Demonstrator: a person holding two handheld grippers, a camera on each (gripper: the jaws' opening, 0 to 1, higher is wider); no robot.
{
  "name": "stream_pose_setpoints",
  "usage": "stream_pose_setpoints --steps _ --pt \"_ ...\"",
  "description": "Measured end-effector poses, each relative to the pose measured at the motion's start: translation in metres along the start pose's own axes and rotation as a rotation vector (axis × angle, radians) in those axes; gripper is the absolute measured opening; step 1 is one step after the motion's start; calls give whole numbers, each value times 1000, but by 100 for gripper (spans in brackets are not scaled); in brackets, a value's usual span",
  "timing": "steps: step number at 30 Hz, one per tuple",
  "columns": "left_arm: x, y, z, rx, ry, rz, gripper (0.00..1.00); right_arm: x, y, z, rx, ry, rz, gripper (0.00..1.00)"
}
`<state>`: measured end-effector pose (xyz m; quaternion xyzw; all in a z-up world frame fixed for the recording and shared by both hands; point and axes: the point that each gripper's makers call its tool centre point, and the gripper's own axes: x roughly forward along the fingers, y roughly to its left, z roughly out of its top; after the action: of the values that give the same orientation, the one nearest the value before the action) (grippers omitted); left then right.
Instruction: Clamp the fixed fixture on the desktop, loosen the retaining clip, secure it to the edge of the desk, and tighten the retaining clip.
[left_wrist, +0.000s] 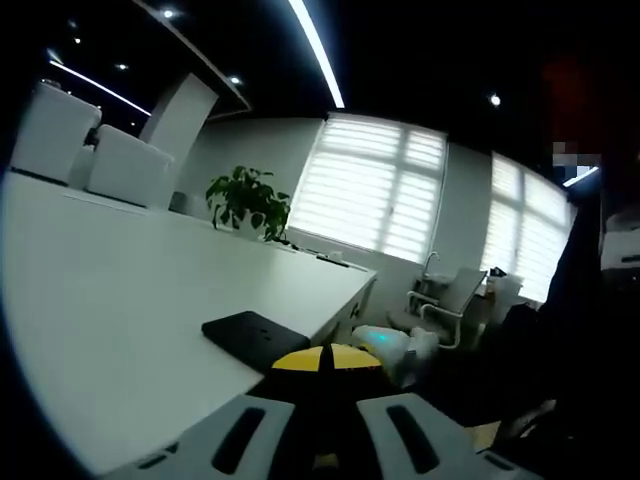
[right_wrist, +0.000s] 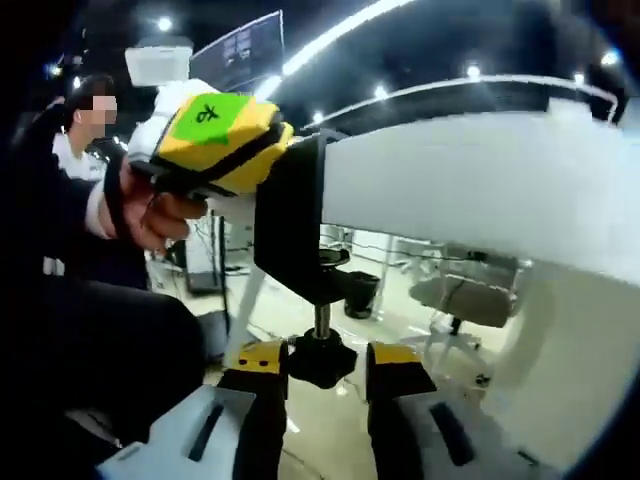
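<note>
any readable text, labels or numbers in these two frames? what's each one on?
One dark mark on the green sticker atop the left gripper, right gripper view: too blurred and tilted to read for certain.
Monitor in the background shows bright lines, too small to read.
Nothing legible on the black clamp, its knob, the desk or the black pad.

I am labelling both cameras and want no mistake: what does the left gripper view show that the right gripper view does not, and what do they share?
Left gripper view: the desk from above, the black clamp's top plate lying on it, a potted plant, window blinds.
Right gripper view: the desk from below, the screw knob between the right tool's jaws, a hand holding the left tool.
Both: white desk, black clamp.
</note>
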<state>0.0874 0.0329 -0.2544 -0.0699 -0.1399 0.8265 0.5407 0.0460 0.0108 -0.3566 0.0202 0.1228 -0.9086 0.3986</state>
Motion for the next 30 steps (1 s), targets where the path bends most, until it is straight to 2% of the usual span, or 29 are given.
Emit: stream_pose_setpoints --steps 1,5,8,10,12,13,14,17,20,22,28,30 --pt "0 0 0 3 1 0 1 -2 -3 -1 0 14 -48 37" --pt "0 0 0 4 -9 -1 1 -10 -7 0 172 18 -259 38" --pt "0 -1 0 7 -11 -3 1 -7 0 0 198 36 -351 38" --pt "0 -1 0 11 -13 -3 1 -2 2 3 249 28 -426 38" --pt "0 -1 1 13 -16 -4 1 0 -2 1 215 54 -483 33" --pt "0 -1 1 13 -17 -5 1 1 -3 -3 203 85 -509 24" --pt "-1 -1 1 3 -24 -8 1 5 -2 -3 236 69 -522 24" --pt "-1 -1 2 0 -32 -9 1 5 -1 -4 221 93 -536 24" --pt "-1 -1 2 0 -31 -10 1 7 -4 -5 213 99 -525 24" --pt "-1 -1 1 1 -30 -11 1 8 -3 -4 217 89 -482 24" --pt "-1 -2 1 -1 -22 -9 1 8 6 0 211 65 -194 23" --pt "-1 -2 1 -1 -19 -8 1 9 8 1 198 56 -54 23"
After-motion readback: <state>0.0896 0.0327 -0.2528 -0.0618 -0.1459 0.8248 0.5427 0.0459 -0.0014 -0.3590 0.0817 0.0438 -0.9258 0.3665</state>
